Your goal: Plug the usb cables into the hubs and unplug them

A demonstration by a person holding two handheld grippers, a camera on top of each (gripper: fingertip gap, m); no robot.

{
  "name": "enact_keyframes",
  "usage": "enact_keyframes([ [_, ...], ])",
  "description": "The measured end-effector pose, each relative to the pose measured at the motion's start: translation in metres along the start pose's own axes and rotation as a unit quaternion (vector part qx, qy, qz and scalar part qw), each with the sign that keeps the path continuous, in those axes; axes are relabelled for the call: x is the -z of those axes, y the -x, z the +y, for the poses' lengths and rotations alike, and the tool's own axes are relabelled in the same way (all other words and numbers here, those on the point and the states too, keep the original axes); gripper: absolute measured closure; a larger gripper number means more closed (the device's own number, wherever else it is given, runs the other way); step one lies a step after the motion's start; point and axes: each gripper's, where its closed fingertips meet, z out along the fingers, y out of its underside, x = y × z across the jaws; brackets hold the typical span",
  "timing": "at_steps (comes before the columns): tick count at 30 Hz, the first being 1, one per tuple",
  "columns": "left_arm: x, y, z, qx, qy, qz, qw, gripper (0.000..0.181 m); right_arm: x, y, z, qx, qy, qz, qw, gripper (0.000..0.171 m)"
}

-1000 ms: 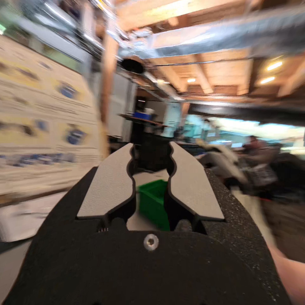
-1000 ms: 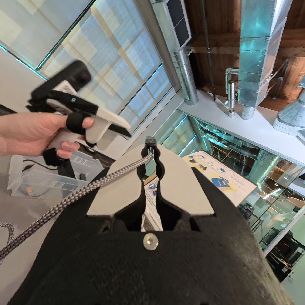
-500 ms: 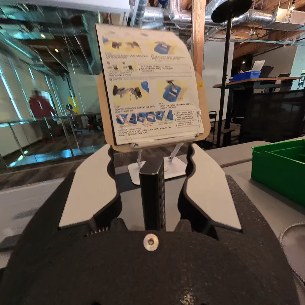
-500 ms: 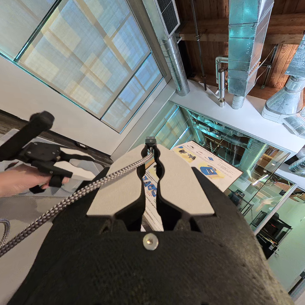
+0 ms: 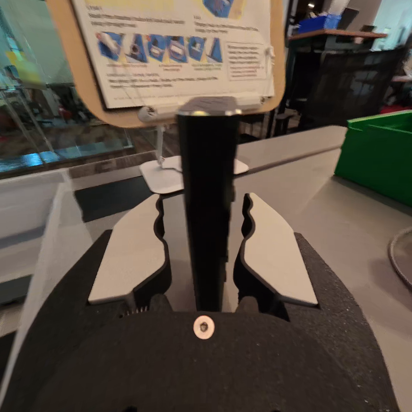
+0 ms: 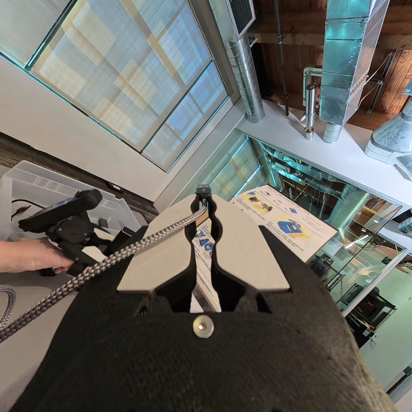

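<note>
A tall black USB hub [image 5: 207, 200] stands upright on the grey table, seen in the left wrist view. My left gripper [image 5: 202, 196] is open, with one finger on each side of the hub and a gap on both sides. My right gripper [image 6: 203, 198] is raised and tilted upward. It is shut on a grey braided USB cable [image 6: 124, 252], just behind the plug [image 6: 202, 189], which sticks out past the fingertips. The cable trails down to the left. In the right wrist view the left gripper [image 6: 66, 227] shows at the left in a person's hand [image 6: 29, 256].
An instruction sheet on a stand [image 5: 178, 55] is right behind the hub. A green bin [image 5: 379, 160] stands at the right. A clear plastic bin [image 5: 33, 200] is at the left, also in the right wrist view [image 6: 44, 178]. A loop of braided cable [image 5: 399, 256] lies at the right edge. The left gripper's tips are roughly 30 cm from the right gripper's. About 6 cm separates my left fingertips from the tall black USB hub [image 5: 207, 200].
My left gripper has swung round from the room to face the hub and moved forward, so the hub now stands between its open fingers. My right gripper still holds the cable, nearly still.
</note>
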Motion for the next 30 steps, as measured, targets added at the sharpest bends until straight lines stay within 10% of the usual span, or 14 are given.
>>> enact_keyframes([
  [13,-0.008,0.001,0.008,0.058,0.068,0.016,0.996,0.151,-0.013,0.010,0.035,-0.027,0.057,-0.020,0.998,0.163],
  [20,0.009,-0.059,-0.092,0.115,-0.024,0.125,0.985,0.151,-0.030,0.022,0.045,-0.126,0.060,0.030,0.990,0.164],
  [30,0.005,-0.122,-0.102,0.063,-0.025,0.159,0.985,0.150,-0.042,0.046,0.082,-0.206,0.125,0.018,0.970,0.164],
])
